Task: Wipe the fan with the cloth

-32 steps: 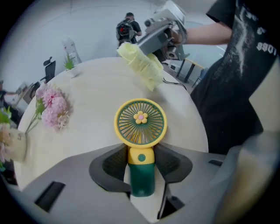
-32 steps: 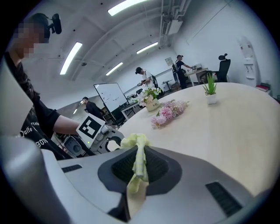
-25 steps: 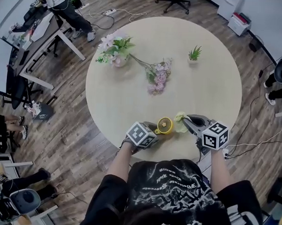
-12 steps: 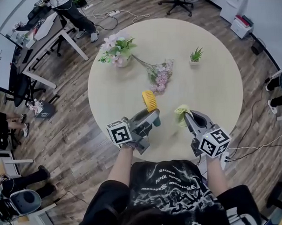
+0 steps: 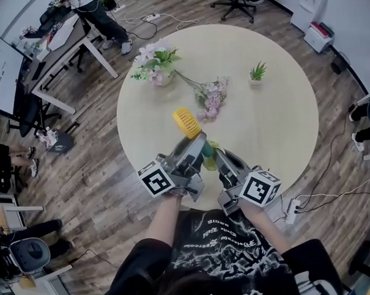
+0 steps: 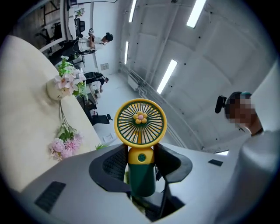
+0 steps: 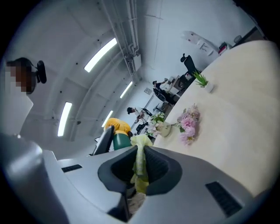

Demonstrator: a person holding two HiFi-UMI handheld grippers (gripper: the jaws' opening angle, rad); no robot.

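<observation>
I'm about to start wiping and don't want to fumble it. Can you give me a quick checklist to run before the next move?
1. Grip on fan: left gripper clamps its green handle: ok.
2. Grip on cloth: pinched in right gripper: ok.
3. Fan's yellow grille exposed beyond the jaws: ok.
4. Cloth touching fan: cannot tell.
5. Loose flowers on table apart from fan: ok.

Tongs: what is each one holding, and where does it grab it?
The left tongs grip the fan by its green handle. The right tongs pinch the cloth around its bunched middle.
</observation>
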